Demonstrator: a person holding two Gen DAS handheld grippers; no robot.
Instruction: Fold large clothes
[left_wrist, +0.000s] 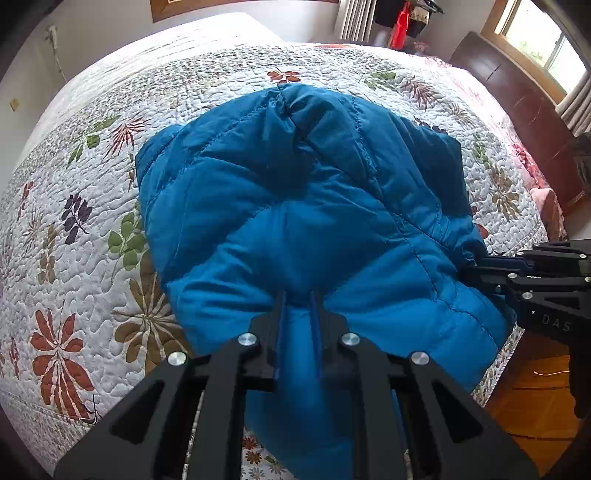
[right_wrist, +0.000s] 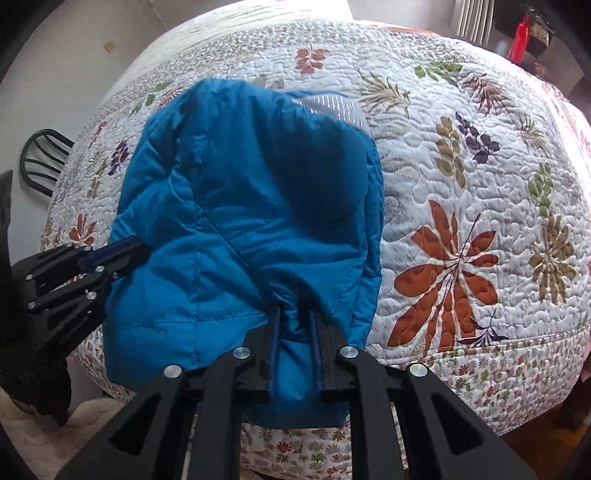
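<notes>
Blue padded jacket (left_wrist: 295, 206) sprawls across the quilted bed (left_wrist: 74, 221), its near hem pinched tight by left gripper (left_wrist: 298, 295) and right gripper (right_wrist: 295, 314) (at three o'clock from the left), ready for folding away.

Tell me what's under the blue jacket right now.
The blue jacket lies on the floral quilt, its near edge pinched by the left gripper and right gripper. A pale striped patch peeks out at its far edge. Anything else underneath is covered.

2 close, downward views, probably overlapping
</notes>
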